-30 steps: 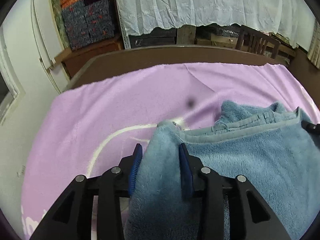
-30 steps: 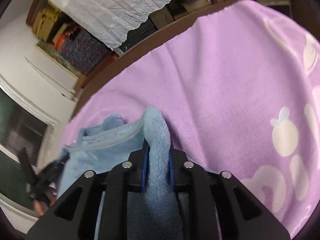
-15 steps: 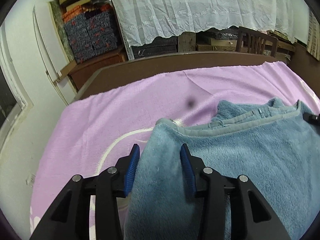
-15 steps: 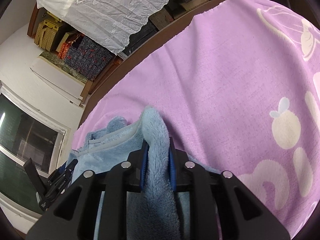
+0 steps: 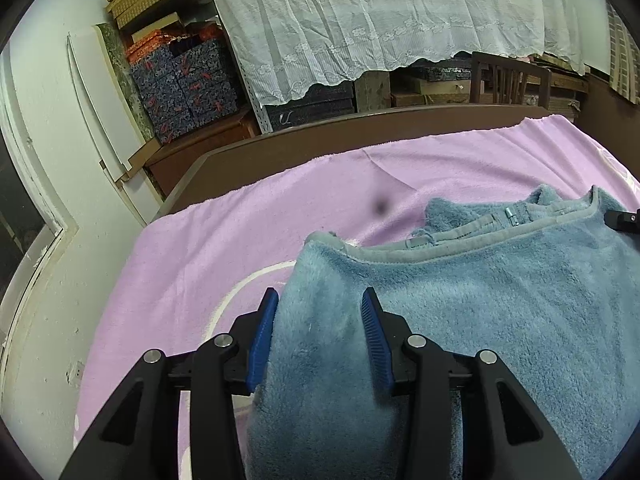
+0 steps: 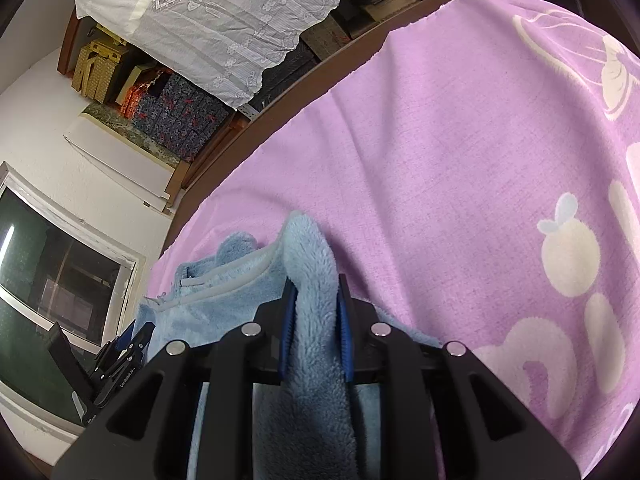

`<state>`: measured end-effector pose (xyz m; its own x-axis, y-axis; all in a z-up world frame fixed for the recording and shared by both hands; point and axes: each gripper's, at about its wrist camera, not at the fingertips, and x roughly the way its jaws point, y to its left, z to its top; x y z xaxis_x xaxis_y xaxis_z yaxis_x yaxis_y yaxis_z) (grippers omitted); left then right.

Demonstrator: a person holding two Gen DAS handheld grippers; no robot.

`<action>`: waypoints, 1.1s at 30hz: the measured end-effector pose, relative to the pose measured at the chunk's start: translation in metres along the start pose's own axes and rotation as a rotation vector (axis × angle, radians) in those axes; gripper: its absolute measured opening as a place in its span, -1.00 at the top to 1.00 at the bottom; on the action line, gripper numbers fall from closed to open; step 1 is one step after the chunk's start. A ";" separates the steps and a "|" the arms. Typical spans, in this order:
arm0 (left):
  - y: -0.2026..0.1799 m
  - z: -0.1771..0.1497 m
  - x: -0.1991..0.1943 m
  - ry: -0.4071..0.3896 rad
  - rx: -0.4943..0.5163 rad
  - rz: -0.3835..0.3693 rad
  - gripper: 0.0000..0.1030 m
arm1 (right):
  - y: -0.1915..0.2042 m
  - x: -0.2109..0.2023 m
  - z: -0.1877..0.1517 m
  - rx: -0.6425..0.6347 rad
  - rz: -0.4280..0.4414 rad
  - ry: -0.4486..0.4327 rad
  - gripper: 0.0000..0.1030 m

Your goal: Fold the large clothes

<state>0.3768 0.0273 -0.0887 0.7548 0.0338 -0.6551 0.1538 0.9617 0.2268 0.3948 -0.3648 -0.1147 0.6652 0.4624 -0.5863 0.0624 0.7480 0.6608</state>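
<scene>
Blue fleece garment (image 5: 500,320) over purple blanket (image 5: 240,240), collar edge running crosswise between grippers; left gripper (image 5: 318,320) jaws part-open, pinching bunched fleece; right gripper (image 6: 314,320) jaws narrow, clamping opposite corner

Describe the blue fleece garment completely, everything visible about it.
The blue fleece garment is plush, light blue, with grey trim along an edge and a small metal zipper near its collar. It lies bunched on the purple blanket, its near part lifted. The left gripper and the right gripper each pinch a fold of it between blue pads; the left holds the thicker bunch.
</scene>
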 end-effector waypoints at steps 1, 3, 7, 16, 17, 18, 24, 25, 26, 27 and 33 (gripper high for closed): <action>0.001 -0.001 -0.001 -0.002 0.000 0.000 0.16 | 0.001 -0.001 0.000 -0.008 -0.009 -0.003 0.65; 0.001 0.000 -0.003 -0.010 -0.001 0.002 0.16 | 0.007 -0.005 -0.002 -0.035 -0.036 -0.016 0.57; 0.003 0.002 -0.013 -0.033 -0.010 -0.004 0.15 | 0.024 -0.022 -0.006 -0.119 -0.175 -0.108 0.03; -0.006 0.012 -0.048 -0.112 -0.015 -0.040 0.00 | 0.071 -0.038 -0.024 -0.273 -0.179 -0.179 0.04; -0.008 0.012 -0.052 -0.118 -0.016 -0.052 -0.03 | 0.080 -0.038 -0.028 -0.299 -0.168 -0.179 0.04; -0.011 0.012 -0.056 -0.124 -0.015 -0.067 -0.06 | 0.092 -0.039 -0.035 -0.336 -0.154 -0.179 0.04; -0.037 0.007 -0.065 -0.124 0.030 -0.132 -0.17 | 0.141 -0.029 -0.066 -0.488 -0.101 -0.138 0.04; -0.042 0.005 -0.063 -0.116 0.045 -0.135 -0.17 | 0.146 -0.024 -0.071 -0.507 -0.102 -0.118 0.04; -0.047 0.002 -0.059 -0.107 0.062 -0.128 -0.17 | 0.149 -0.020 -0.075 -0.521 -0.104 -0.103 0.04; -0.051 -0.001 -0.053 -0.097 0.073 -0.121 -0.17 | 0.151 -0.013 -0.080 -0.534 -0.110 -0.086 0.04; -0.062 -0.014 -0.015 0.010 0.095 -0.133 -0.22 | 0.138 0.016 -0.089 -0.511 -0.164 0.013 0.10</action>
<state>0.3473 -0.0287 -0.1032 0.7172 -0.0894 -0.6911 0.3126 0.9276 0.2045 0.3479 -0.2118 -0.0745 0.6675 0.3237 -0.6705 -0.2078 0.9458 0.2497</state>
